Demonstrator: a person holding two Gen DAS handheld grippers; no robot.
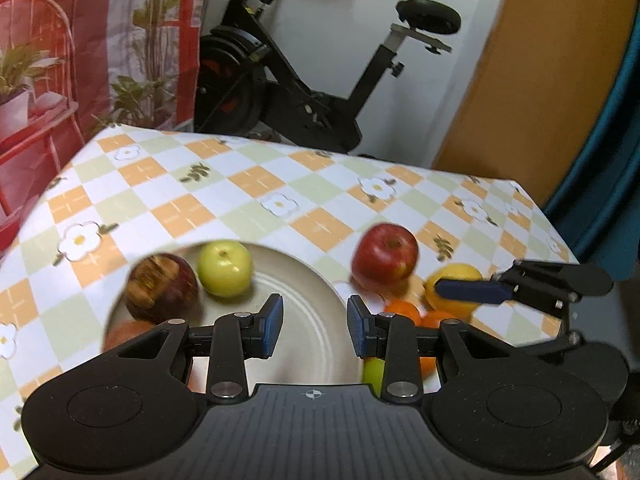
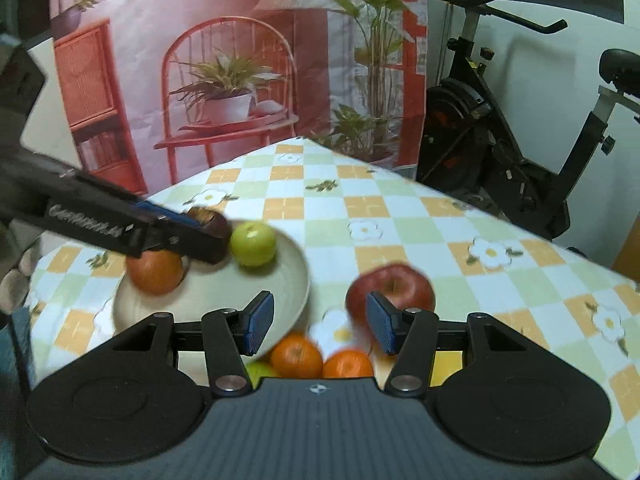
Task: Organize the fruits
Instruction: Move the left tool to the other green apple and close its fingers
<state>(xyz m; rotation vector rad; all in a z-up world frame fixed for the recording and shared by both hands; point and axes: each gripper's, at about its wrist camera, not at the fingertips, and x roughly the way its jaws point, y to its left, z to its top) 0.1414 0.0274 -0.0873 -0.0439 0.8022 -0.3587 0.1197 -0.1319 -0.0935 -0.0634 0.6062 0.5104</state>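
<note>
A checked tablecloth (image 1: 256,184) covers the table, and a cream plate (image 1: 304,280) lies on it. On the plate, toward ten o'clock, a dark red-brown fruit (image 1: 162,288) sits just beside a green apple (image 1: 225,268); an orange-coloured fruit (image 2: 155,272) lies at the plate's left edge. The left gripper (image 1: 315,326) hangs over the bare middle of the plate with its blue pads apart and nothing between them. Off the plate, at about two o'clock from it, a red apple (image 1: 386,258) stands on the cloth. Near it lie a yellow fruit (image 1: 456,274) and two oranges (image 2: 320,358), close together. The right gripper (image 2: 320,322) is above the oranges, with jaws released and gripping nothing; the red apple is behind its right finger. A small green fruit (image 2: 260,372) peeks out at the plate's near edge.
</note>
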